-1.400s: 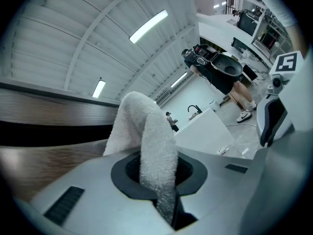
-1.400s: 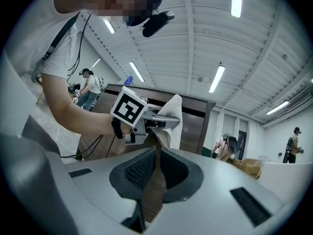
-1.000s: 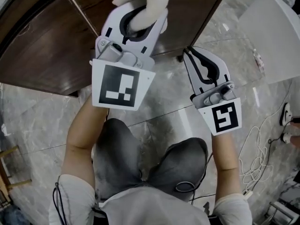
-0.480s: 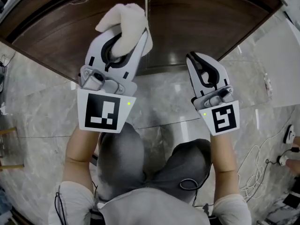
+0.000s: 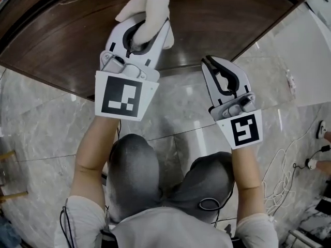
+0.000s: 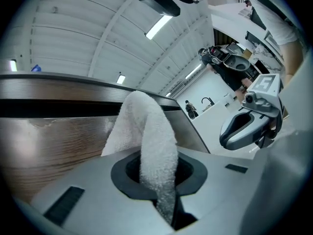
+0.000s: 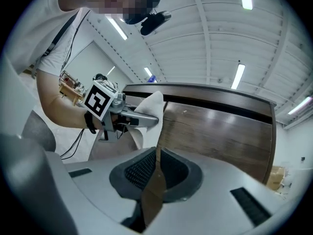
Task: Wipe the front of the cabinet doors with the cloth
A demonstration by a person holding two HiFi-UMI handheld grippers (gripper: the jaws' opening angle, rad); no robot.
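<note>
With left hand-held gripper (image 5: 149, 27) clamped on white cloth (image 5: 147, 6), holds it before the dark cabinet door (image 5: 227, 14), right hand-held gripper (image 5: 209, 62) alongside with jaws together, empty.

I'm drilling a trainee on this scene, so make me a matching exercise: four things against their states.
Things:
1. cloth
2. left gripper
3. right gripper
4. cabinet door

States:
a. dark brown wood
b. shut, nothing between the jaws
c. shut on the cloth
d. white and fluffy

Pairs: 1-d, 2-c, 3-b, 4-a
</note>
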